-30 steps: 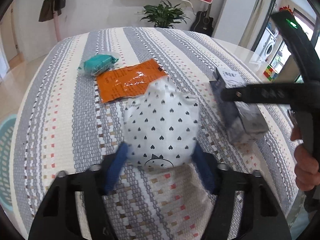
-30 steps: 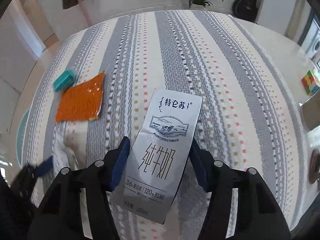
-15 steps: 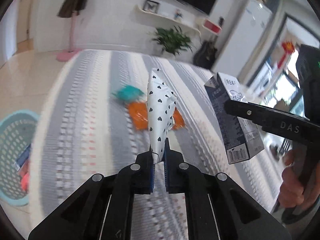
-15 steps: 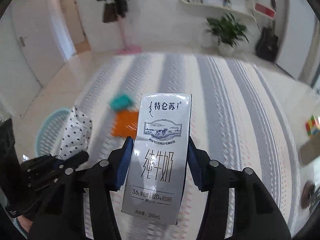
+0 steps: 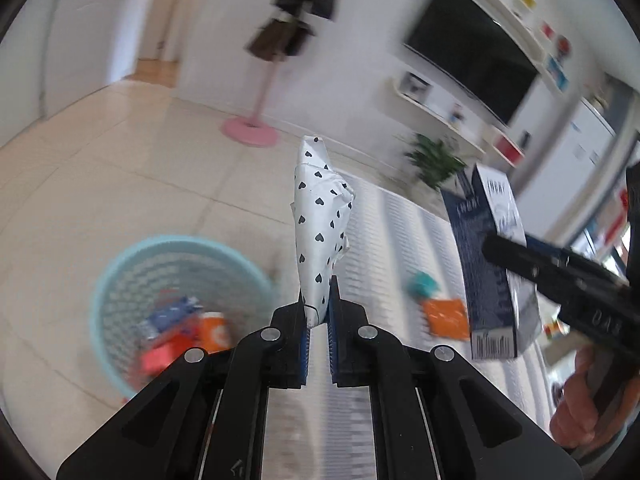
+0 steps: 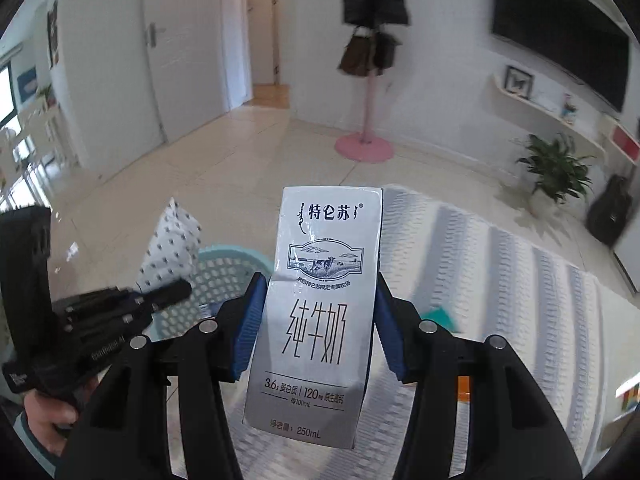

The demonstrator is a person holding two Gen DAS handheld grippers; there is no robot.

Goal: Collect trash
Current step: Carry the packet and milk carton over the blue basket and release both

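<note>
My left gripper [image 5: 317,312] is shut on a white wrapper with black hearts [image 5: 320,216], held upright in the air; it also shows in the right wrist view [image 6: 172,248]. My right gripper [image 6: 318,320] is shut on a silver 250 mL milk carton [image 6: 320,304], also seen at the right of the left wrist view [image 5: 492,264]. A light blue mesh basket [image 5: 120,272] with several pieces of trash stands on the floor below and left of the left gripper. An orange packet [image 5: 446,318] and a teal packet [image 5: 422,282] lie on the striped cloth.
The striped table [image 6: 500,280] lies to the right of both grippers. A pink coat stand [image 6: 362,148] and a potted plant [image 6: 556,168] stand on the tiled floor beyond.
Both grippers have lifted their trash off the table and swung left toward the floor. The blue basket has come into fuller view below the left gripper.
</note>
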